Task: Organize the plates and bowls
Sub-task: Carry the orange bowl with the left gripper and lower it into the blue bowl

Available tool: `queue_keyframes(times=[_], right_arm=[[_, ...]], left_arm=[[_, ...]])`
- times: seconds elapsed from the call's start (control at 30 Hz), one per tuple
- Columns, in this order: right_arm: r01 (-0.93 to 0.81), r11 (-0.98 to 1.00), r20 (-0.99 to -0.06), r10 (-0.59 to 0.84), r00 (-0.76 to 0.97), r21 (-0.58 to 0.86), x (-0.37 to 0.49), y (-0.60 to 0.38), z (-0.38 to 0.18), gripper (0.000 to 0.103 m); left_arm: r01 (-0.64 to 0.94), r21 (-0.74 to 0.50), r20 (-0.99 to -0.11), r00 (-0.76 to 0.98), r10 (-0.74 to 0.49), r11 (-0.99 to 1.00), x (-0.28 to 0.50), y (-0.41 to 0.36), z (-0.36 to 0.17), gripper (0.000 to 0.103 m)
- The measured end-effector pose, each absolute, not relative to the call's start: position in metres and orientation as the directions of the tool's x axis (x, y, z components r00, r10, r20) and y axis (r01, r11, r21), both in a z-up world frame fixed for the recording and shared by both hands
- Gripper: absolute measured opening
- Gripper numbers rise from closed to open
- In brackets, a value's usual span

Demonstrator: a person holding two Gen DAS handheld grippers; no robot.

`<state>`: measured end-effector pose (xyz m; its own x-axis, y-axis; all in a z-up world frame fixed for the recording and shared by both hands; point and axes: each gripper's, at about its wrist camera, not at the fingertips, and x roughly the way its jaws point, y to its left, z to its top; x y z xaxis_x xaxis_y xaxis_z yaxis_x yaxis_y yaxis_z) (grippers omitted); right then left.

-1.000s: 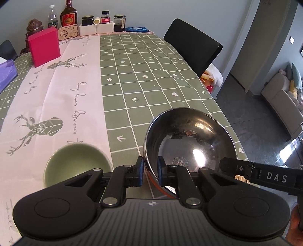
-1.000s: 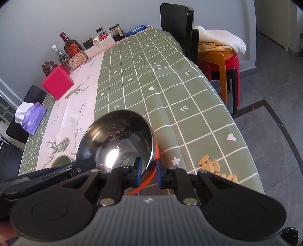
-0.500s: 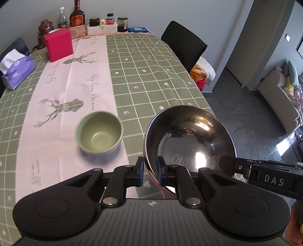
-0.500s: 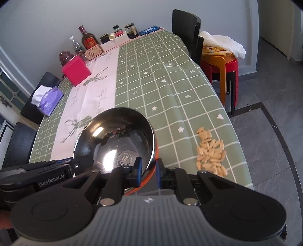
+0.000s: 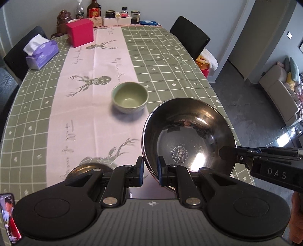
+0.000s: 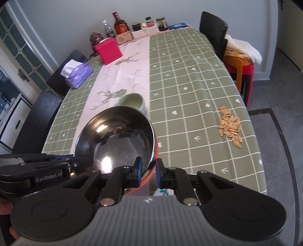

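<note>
A large steel bowl (image 5: 189, 136) with an orange outside is held above the table by both grippers. My left gripper (image 5: 150, 171) is shut on its near-left rim. My right gripper (image 6: 148, 171) is shut on its near-right rim; the bowl fills the lower middle of the right wrist view (image 6: 117, 140). A small green ceramic bowl (image 5: 129, 97) stands upright on the pink runner, beyond and left of the steel bowl; in the right wrist view it (image 6: 132, 101) is partly hidden behind the steel bowl's far rim. A dark round item (image 5: 89, 169) lies below my left gripper.
A pile of seeds (image 6: 230, 125) lies near the table's right edge. A red box (image 5: 80, 35), a purple tissue pack (image 5: 41, 52), and bottles and jars (image 5: 94, 11) stand at the far end. Black chairs (image 5: 190, 35) and an orange and red stool (image 6: 239, 65) flank the table.
Both grippers have lifted the steel bowl higher and drawn back toward the table's near end. The green bowl now sits farther ahead, and more of the table shows.
</note>
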<state>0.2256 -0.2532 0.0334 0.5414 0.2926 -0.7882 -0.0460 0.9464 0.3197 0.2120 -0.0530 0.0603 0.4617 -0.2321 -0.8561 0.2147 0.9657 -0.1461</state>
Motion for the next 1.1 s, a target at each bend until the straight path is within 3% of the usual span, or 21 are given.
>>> queue_keyframes(times=[0.37,1.1], right_arm=[[-0.171,0.933,-0.787,0.36,0.5,0.318,0.213,-0.182,0.045,0.013],[-0.219,0.938,-0.874,0.333,0.355,0.268,0.236,-0.114,-0.015,0.011]], left_arm=[[0.131,-0.144,-0.872,0.452,-0.188,0.981,0.182,0.017,0.07,0.016],[0.037,-0.169,-0.928,0.33,-0.172,0.985,0.184,0.071,0.008,0.017]])
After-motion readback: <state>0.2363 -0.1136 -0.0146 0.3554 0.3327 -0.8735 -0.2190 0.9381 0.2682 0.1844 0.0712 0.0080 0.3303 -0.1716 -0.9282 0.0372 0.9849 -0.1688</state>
